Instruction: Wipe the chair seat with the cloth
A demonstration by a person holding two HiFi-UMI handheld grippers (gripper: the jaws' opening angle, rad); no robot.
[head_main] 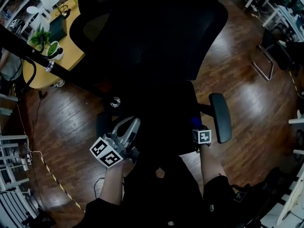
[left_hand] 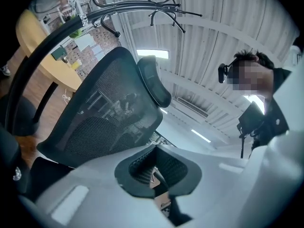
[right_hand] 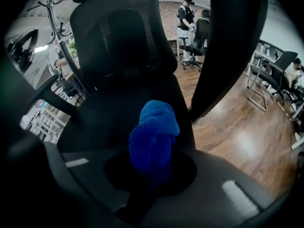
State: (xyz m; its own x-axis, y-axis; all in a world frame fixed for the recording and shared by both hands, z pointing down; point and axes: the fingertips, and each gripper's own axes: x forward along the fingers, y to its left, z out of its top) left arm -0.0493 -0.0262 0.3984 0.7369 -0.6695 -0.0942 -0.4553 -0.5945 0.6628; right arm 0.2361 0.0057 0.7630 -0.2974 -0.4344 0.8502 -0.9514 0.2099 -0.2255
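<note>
Wide brown wooden floor (head_main: 256, 99) all around, and right in the middle of the head view sits the big black office chair (head_main: 156, 37), with its tall mesh back up top and its dark seat (head_main: 166, 113) just below. Off to the upper left is a round yellow table (head_main: 71, 42), partly crossed by the dark curved bar of a coat stand (left_hand: 166, 6). On the chair's right side the padded armrest (head_main: 221, 118) stands out clearly, just beyond the seat edge.

Now the tools. The left gripper (head_main: 130, 127) hovers at the seat's front left corner with its marker cube (head_main: 105, 152) facing the camera. Its own view tilts upward, taking in the mesh back, the headrest (left_hand: 154, 82) and the ceiling. Its jaws are drawn in close, only a sliver between the ribbed pads, and nothing is held there.

The right gripper (right_hand: 152, 172) is at the seat's front right, close beside the armrest, and it has the goods: its jaws are clamped on the blue cloth (right_hand: 154, 137), which bunches up in a fat knot out of the grip. That cloth sits over the front right part of the seat. It shows as a small blue patch in the head view, and whether it is pressing on the seat I cannot tell.

A small potted plant (head_main: 42, 37) is on the table.
</note>
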